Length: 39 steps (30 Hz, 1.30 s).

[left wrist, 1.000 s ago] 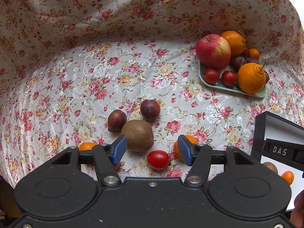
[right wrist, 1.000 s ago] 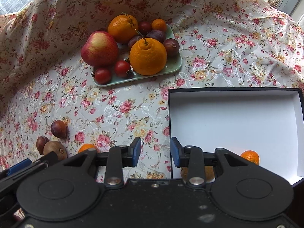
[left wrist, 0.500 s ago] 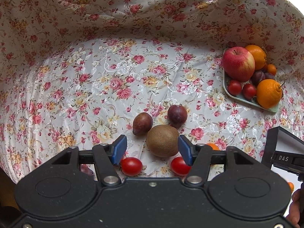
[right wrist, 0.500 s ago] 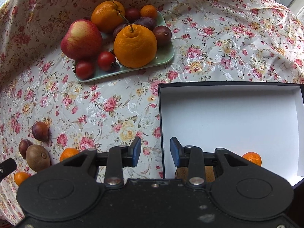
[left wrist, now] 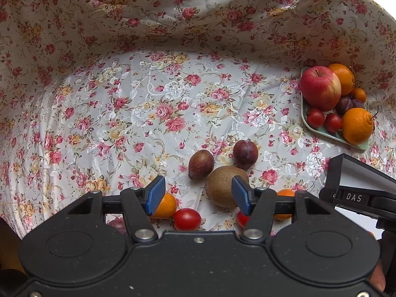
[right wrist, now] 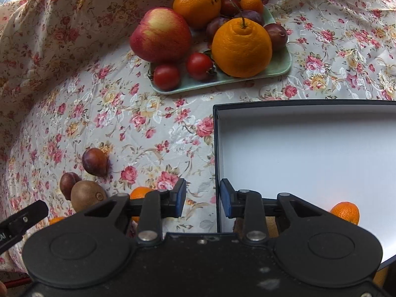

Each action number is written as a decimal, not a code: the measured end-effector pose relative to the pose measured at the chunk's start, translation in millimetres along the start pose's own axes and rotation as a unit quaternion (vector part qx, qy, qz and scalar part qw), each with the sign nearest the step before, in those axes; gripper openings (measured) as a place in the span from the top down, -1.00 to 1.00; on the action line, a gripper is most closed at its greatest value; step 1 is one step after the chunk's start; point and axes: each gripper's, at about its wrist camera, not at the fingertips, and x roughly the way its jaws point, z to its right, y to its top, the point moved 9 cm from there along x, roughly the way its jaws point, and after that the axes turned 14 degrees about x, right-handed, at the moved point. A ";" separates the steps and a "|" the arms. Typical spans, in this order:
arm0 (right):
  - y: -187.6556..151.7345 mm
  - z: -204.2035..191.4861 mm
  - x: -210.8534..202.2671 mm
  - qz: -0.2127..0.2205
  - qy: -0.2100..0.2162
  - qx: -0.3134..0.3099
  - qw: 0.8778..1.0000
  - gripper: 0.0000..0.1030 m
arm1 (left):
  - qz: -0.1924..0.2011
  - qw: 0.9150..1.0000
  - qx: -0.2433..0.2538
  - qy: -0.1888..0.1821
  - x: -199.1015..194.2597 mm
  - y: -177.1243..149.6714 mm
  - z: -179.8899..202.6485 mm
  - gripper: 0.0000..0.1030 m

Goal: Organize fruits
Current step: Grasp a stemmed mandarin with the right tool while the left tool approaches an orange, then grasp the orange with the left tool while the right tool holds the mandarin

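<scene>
Loose fruit lies on the floral cloth in the left wrist view: a brown kiwi (left wrist: pixel 226 185), two dark plums (left wrist: pixel 201 163) (left wrist: pixel 245 154), a cherry tomato (left wrist: pixel 186 219) and small oranges (left wrist: pixel 164 205). Above them my left gripper (left wrist: pixel 198 195) is open, its right pad over the kiwi's edge, gripping nothing. My right gripper (right wrist: pixel 203 198) hangs over the left wall of the white-lined box (right wrist: pixel 309 148). Its jaws have drawn in to a narrow gap and nothing is pressed between them. A tangerine (right wrist: pixel 345 212) lies in the box, and something brown shows under the right fingers.
A green plate (right wrist: pixel 279 66) at the back holds an apple (right wrist: pixel 160 34), two big oranges, plums and cherry tomatoes. The cloth rises in folds behind and to the left. The other gripper's finger (right wrist: pixel 22 219) pokes in at the lower left.
My left gripper slid left over the loose fruit, so the kiwi went from its left pad to its right. My right gripper sank toward the box's left wall and its jaws narrowed.
</scene>
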 end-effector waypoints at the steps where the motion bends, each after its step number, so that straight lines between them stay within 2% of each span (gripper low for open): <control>1: -0.6 -6.8 -1.9 0.010 -0.006 -0.008 1.000 0.36 | 0.000 1.000 -0.001 0.003 0.9 -0.7 -4.4 -0.22; 5: 0.9 -28.9 -13.7 0.067 -0.040 -0.043 0.996 0.36 | -0.005 1.000 -0.012 0.016 6.4 -4.7 -26.5 -0.22; 7: 0.9 -37.5 -16.5 0.073 -0.033 -0.049 0.996 0.36 | -0.011 1.000 -0.020 0.022 10.5 -7.6 -38.5 -0.22; 12: -3.9 -53.9 -13.2 0.057 -0.014 -0.055 0.997 0.36 | -0.023 0.998 -0.048 0.017 16.5 -11.3 -60.3 -0.22; 17: -16.4 -63.9 0.7 0.026 -0.015 -0.069 0.997 0.36 | -0.025 0.999 -0.041 0.021 19.4 -14.8 -68.1 -0.22; 20: -22.3 -66.0 4.6 0.008 -0.011 -0.067 0.998 0.36 | -0.034 0.999 -0.039 0.008 23.8 -18.0 -68.6 -0.22; 39: -27.6 -60.2 20.5 -0.013 -0.044 -0.061 0.997 0.33 | -0.039 0.999 -0.015 -0.005 30.9 -16.1 -57.4 -0.22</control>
